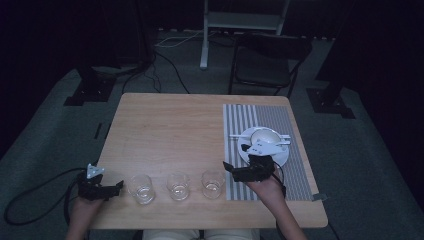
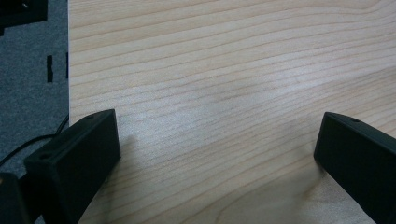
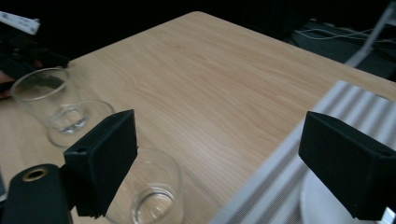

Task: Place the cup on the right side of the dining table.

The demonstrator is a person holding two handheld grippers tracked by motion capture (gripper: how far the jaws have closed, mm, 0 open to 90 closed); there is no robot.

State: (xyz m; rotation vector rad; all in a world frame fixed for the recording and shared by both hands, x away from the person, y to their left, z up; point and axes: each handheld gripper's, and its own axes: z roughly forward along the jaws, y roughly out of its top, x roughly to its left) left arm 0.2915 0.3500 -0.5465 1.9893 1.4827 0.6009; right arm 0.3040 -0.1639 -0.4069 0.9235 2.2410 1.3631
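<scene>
Three clear glasses are being lined up along the near edge of the table (image 1: 170, 120): left glass (image 1: 140, 188), middle glass (image 1: 178, 185), right glass (image 1: 213, 183). One striped placemat (image 1: 280, 117) is being used under one white plate (image 1: 282, 156) with one bowl (image 1: 265, 136) on it. Left gripper (image 1: 119, 186) is being held just left of the left glass, jaws spread wide, nothing gripped. Right gripper (image 1: 235, 161) is being held released too, between the right glass and the plate
</scene>
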